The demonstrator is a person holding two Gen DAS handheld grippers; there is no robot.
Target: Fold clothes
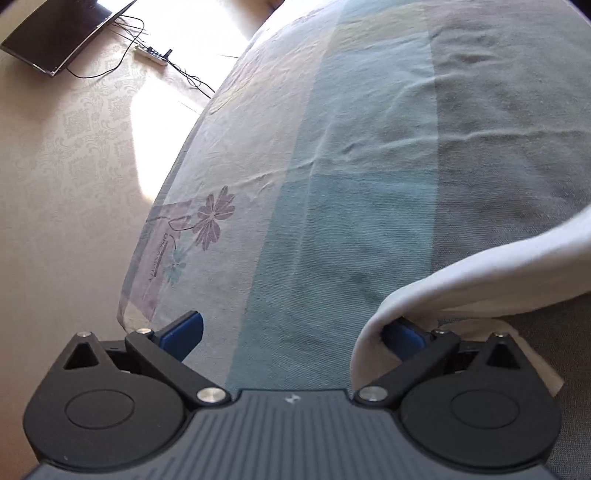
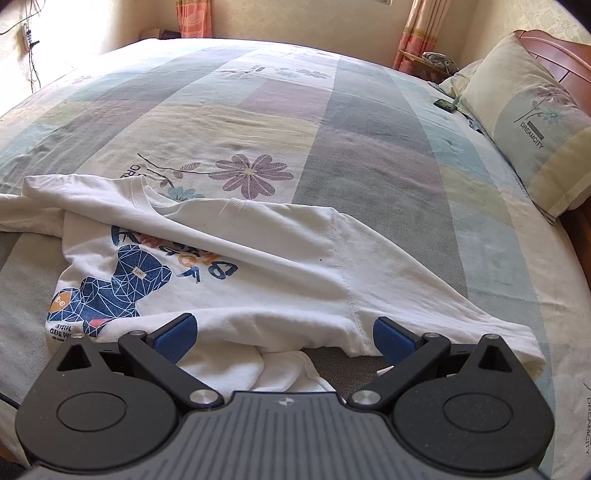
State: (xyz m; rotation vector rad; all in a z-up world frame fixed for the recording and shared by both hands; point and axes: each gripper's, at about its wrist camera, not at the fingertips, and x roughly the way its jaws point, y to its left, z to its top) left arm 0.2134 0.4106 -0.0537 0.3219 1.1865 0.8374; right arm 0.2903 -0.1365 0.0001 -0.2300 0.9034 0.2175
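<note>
Fingers on both grippers are spread wide, nothing pinched. Right gripper [image 2: 284, 334] sits low over the near hem of the white T-shirt [image 2: 258, 258]; its blue fingers [image 2: 175, 338] straddle the bunched edge, probably lined up for a hem pinch. Left gripper [image 1: 291, 332] also released: a white fabric edge [image 1: 480, 266] curls over its 3 o'clock finger, draped on it, not clamped. Most likely that's the same shirt's far sleeve, which runs out of the right view at 9 o'clock. Shirt lies print-up on the bed [image 2: 369, 147], bear graphic [image 2: 110, 288] toward 8 o'clock, collar at 11 o'clock, one sleeve reaching to 4 o'clock. A long diagonal ridge crosses the chest and loose cloth is tucked under the near edge, so it's neither flat nor a tidy fold; could be mid-spread or a partial fold, can't settle which. Bedsheet is striped with flower prints. Pillow [image 2: 528, 122] at 2 o'clock, well apart. Left view shows floor with a dark screen [image 1: 59, 33] and power strip [image 1: 151, 54] at 10 o'clock.
</note>
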